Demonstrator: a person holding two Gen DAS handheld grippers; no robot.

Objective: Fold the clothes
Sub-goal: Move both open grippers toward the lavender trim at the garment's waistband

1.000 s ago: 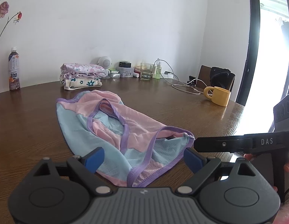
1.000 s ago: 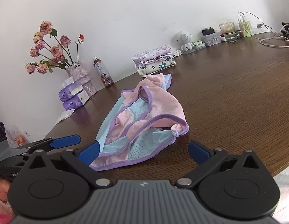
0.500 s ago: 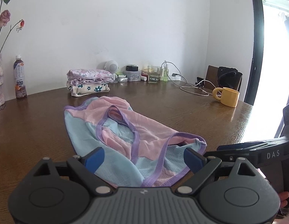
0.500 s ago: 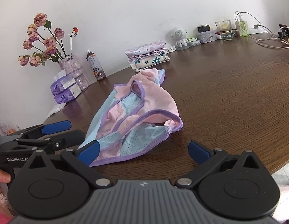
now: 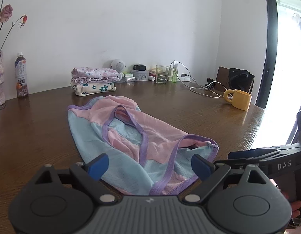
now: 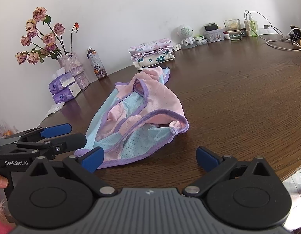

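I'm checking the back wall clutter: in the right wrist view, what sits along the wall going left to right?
Flower vase → drink bottle → folded clothes stack → round white speaker → glass → green spray bottle.

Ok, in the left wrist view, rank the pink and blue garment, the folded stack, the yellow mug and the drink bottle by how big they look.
1. Pink and blue garment, largest, though nearest the camera.
2. Folded stack.
3. Yellow mug and drink bottle look about alike; unranked.
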